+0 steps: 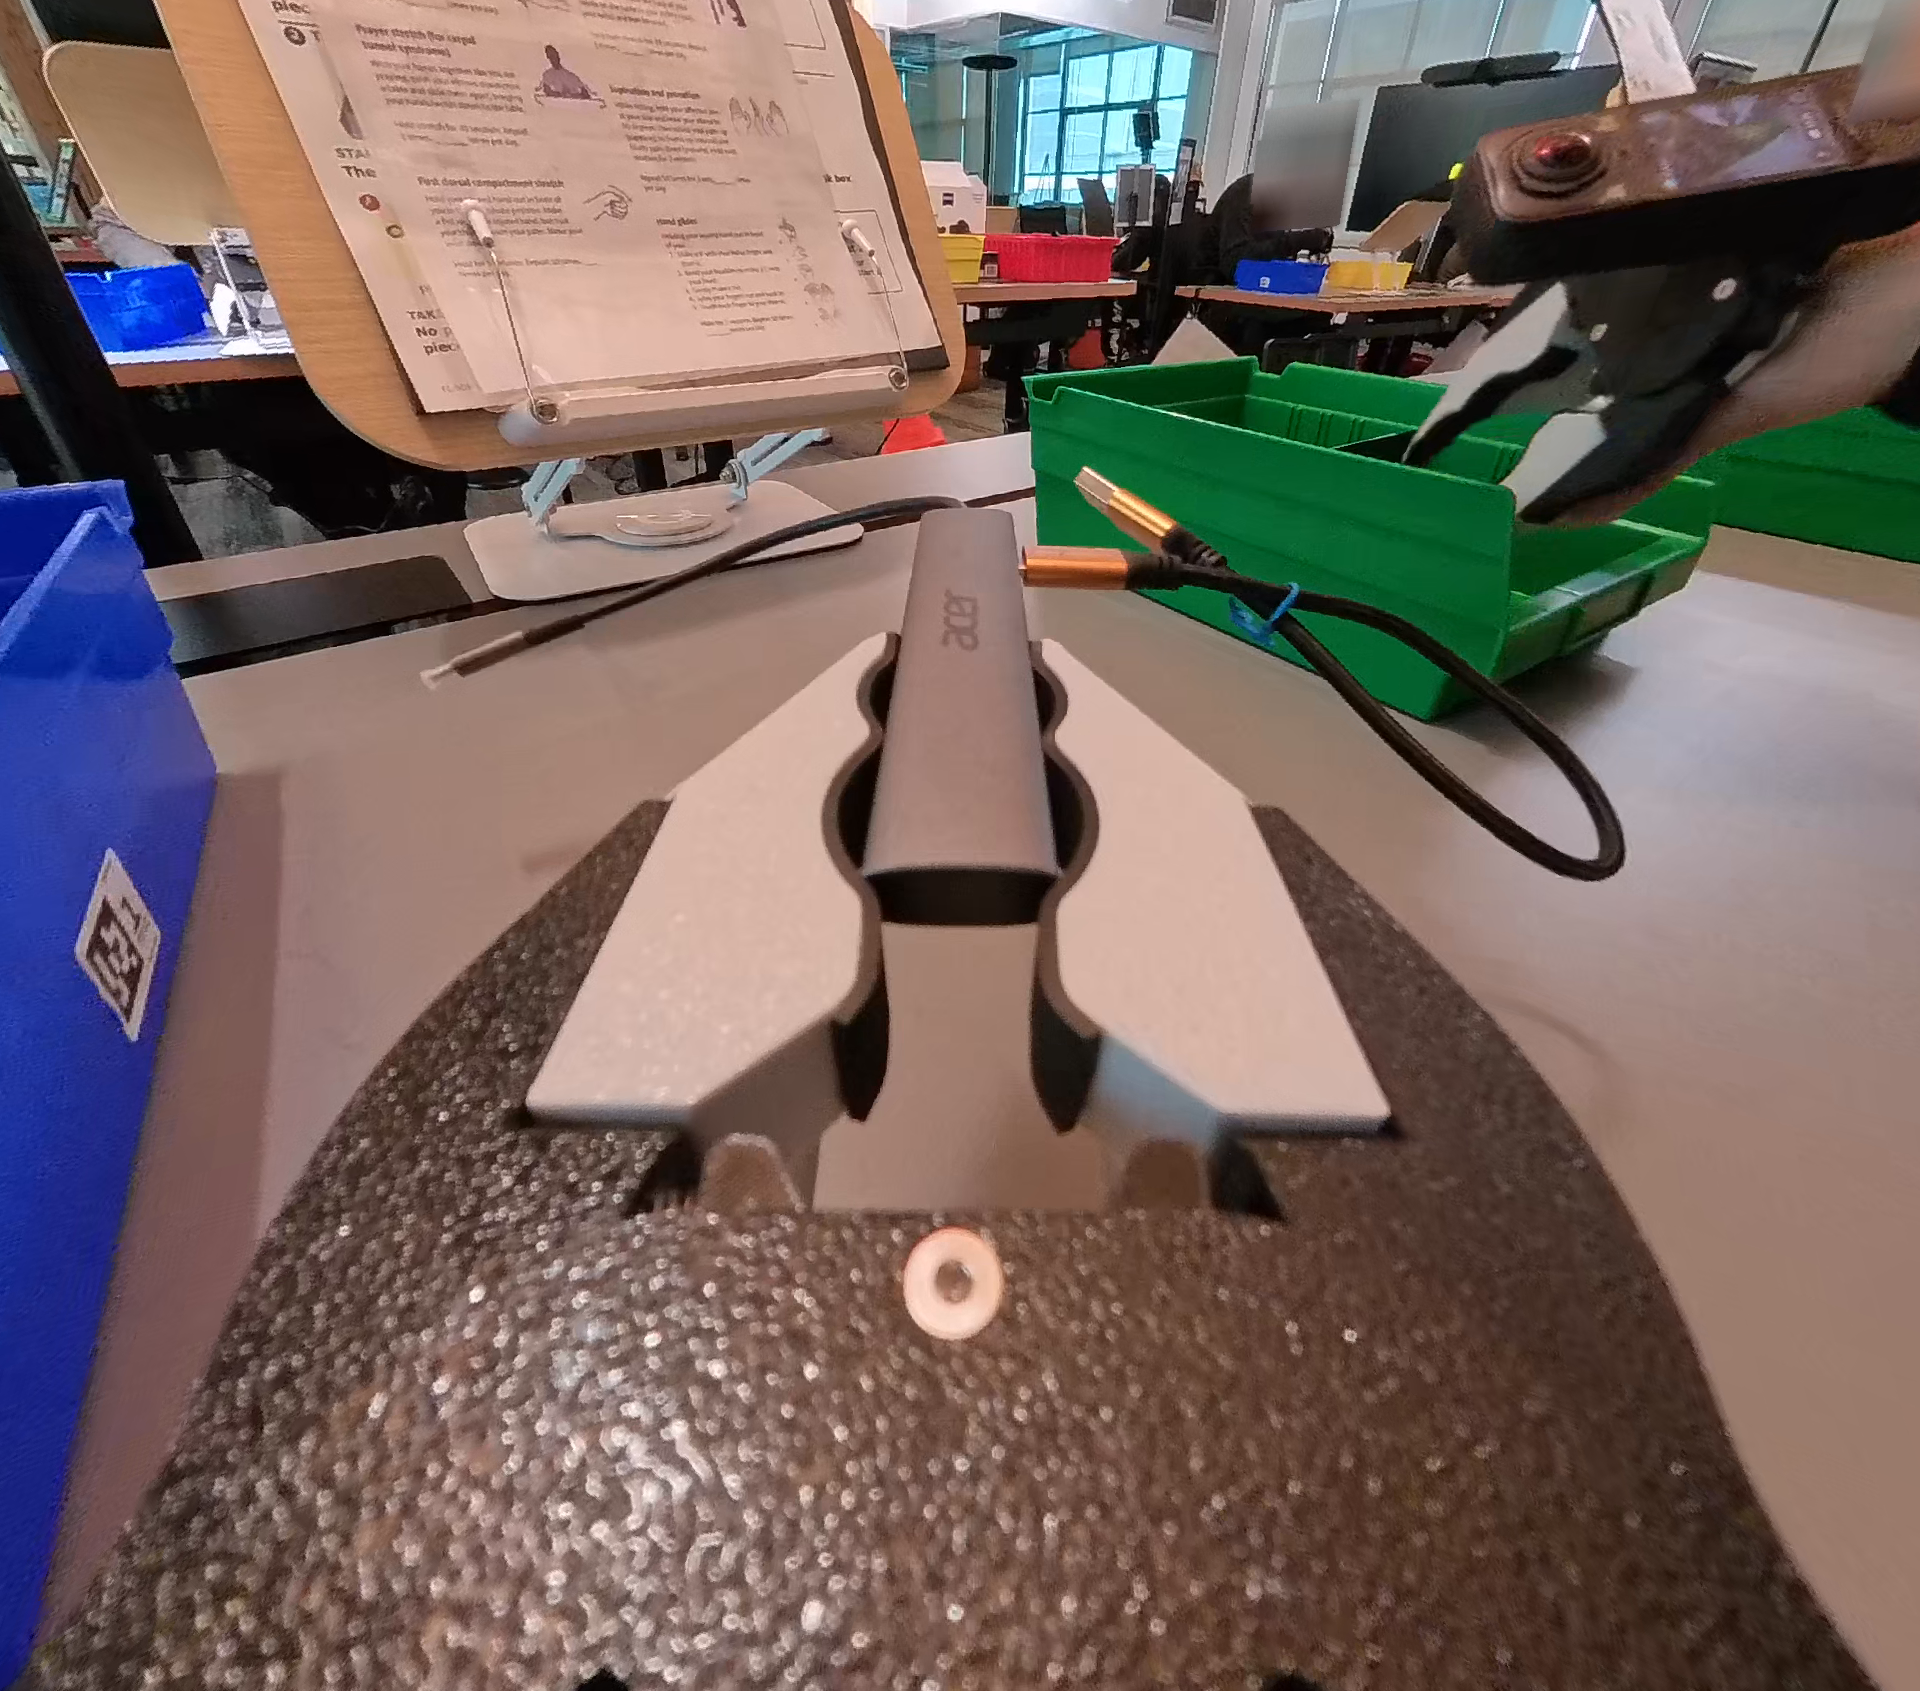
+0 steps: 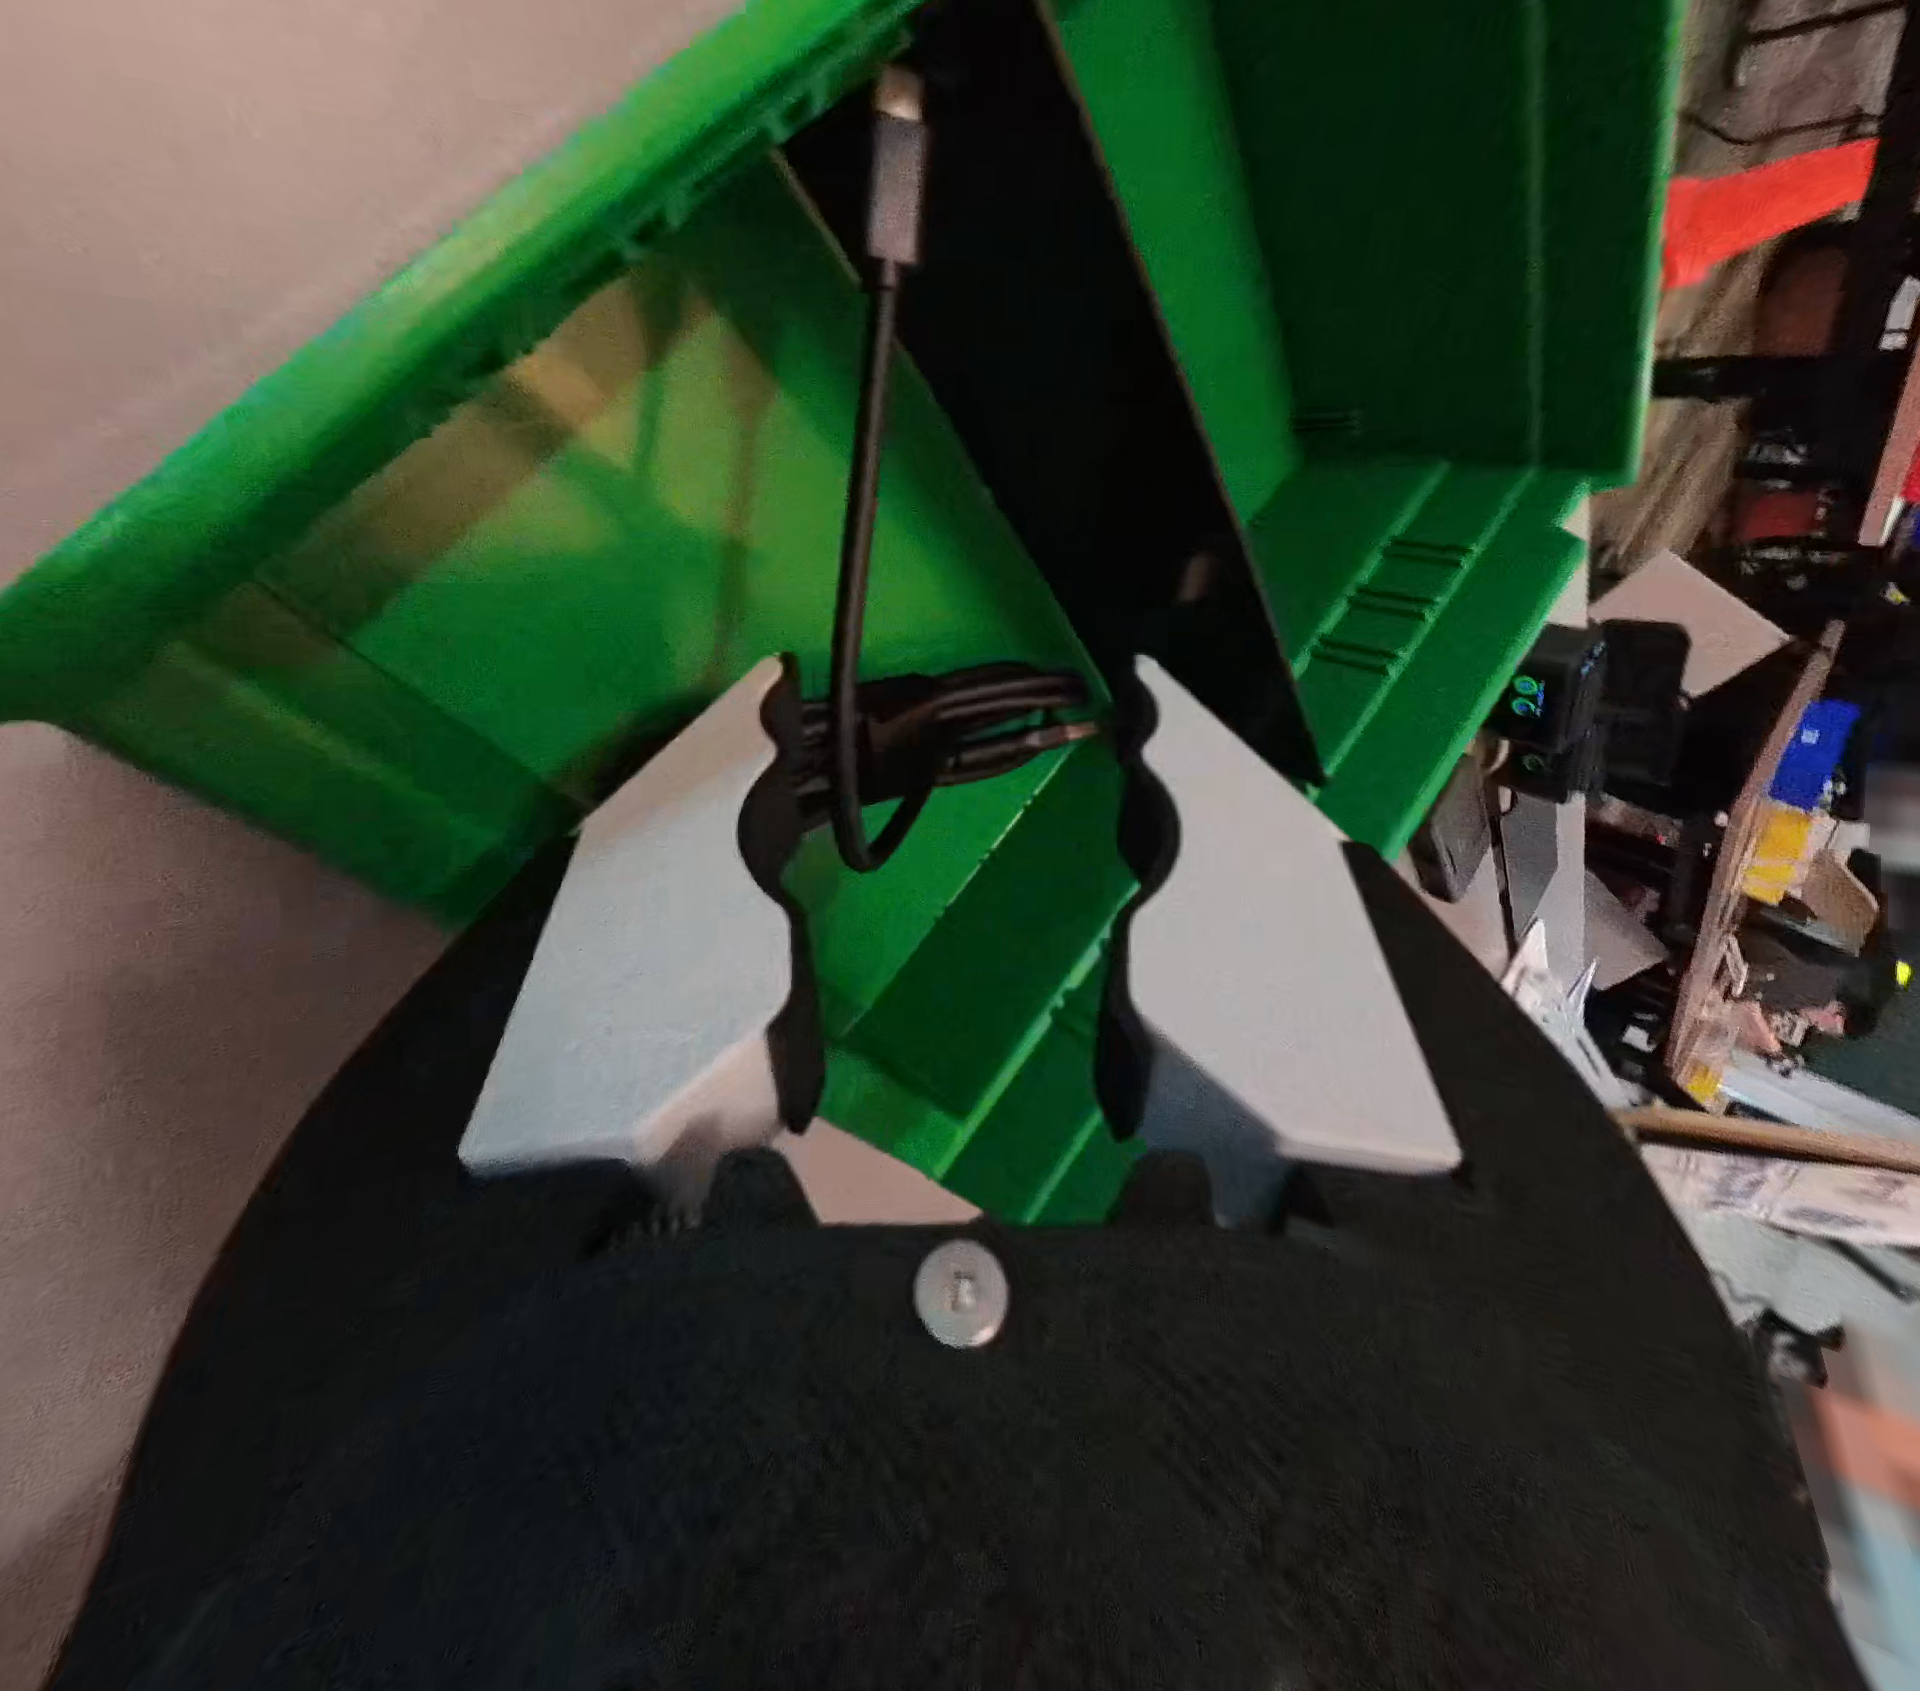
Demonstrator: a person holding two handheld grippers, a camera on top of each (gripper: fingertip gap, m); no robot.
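My left gripper is shut on a grey USB hub and holds it just above the grey table. The hub's own black cable trails left on the table. A black cable with two copper-coloured plugs hangs at the hub's right side, one plug at its edge. My right gripper is open over a green divided bin, with a coiled black cable bundle between its fingertips. That cable's grey connector points at the bin's far wall. The right gripper also shows in the left wrist view, over the bin.
A blue bin stands close at the left. A wooden document stand with printed sheets rises behind the hub. Black dividers split the green bin. A second green bin sits at the far right.
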